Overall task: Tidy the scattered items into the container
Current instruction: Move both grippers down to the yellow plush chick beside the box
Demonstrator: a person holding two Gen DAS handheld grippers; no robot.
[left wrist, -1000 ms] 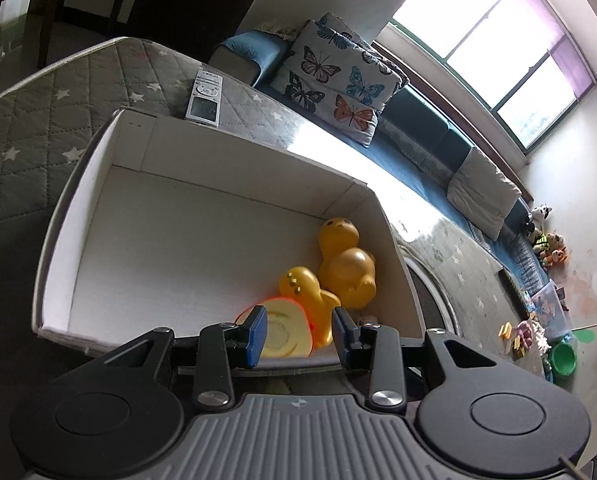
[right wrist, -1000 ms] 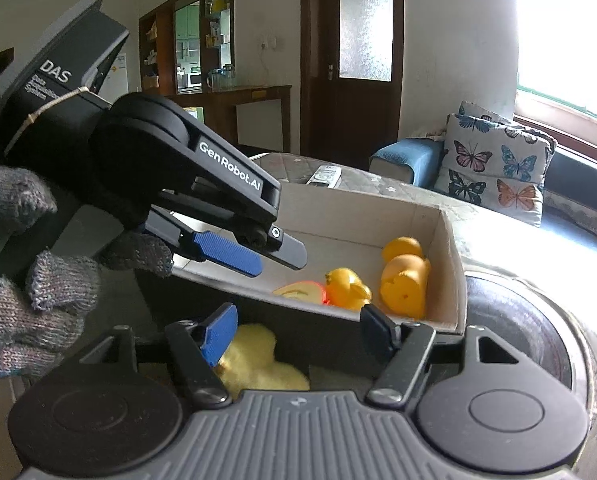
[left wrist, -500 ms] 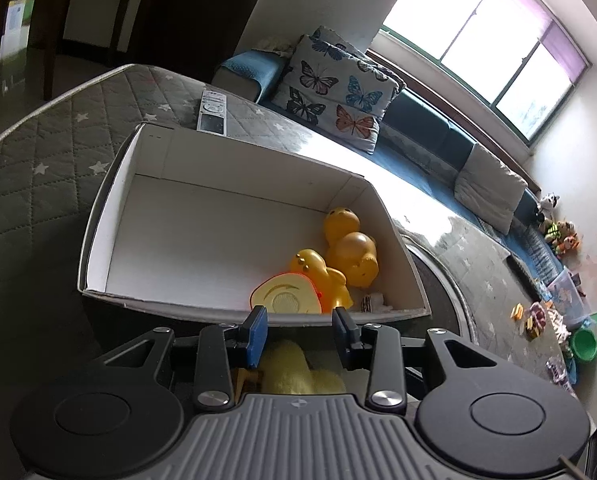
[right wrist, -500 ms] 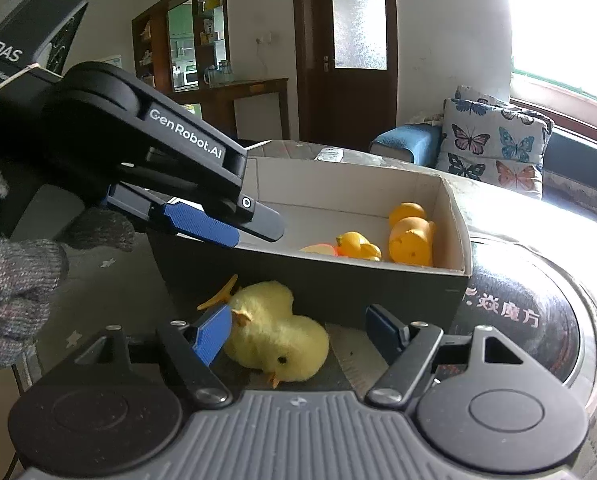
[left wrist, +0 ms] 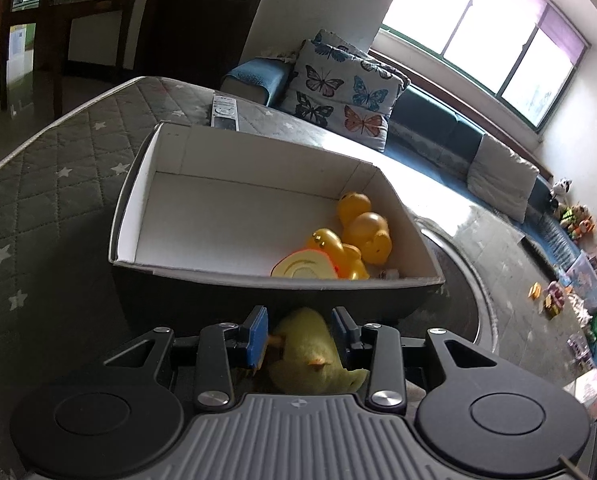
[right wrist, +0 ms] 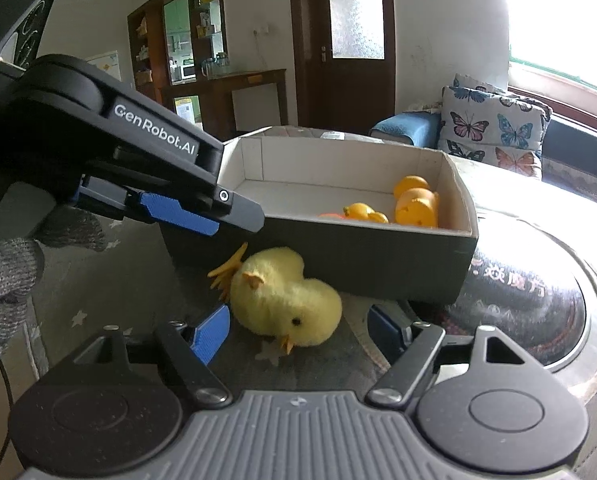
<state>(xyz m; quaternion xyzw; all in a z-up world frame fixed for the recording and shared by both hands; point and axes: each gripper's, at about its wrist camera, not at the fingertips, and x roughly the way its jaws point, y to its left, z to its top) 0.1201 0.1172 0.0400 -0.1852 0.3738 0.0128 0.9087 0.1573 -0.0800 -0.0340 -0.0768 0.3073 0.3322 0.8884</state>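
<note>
A dark box with a white inside (left wrist: 186, 268) (right wrist: 378, 264) stands on the table and holds two yellow rubber ducks (left wrist: 362, 228) (right wrist: 416, 204) and a yellow-orange disc toy (left wrist: 302, 268). A yellow plush chick (right wrist: 286, 300) lies on its side on the table against the box's near wall. My left gripper (left wrist: 300, 330) is open and hangs just above the chick (left wrist: 310, 348), apart from it in the right wrist view (right wrist: 202, 216). My right gripper (right wrist: 298, 334) is open, its blue pads either side of the chick at table level, not touching it.
A remote control (left wrist: 225, 112) lies on the quilted star cloth (left wrist: 38, 184) behind the box. A round black glass plate (right wrist: 538, 300) is set in the table right of the box. A sofa with butterfly cushions (left wrist: 338, 88) runs behind. Toys lie on the floor (left wrist: 570, 292).
Both grippers have pulled back from the box and come down towards its near side. The plush chick has come into full view between the right gripper's pads and under the left gripper.
</note>
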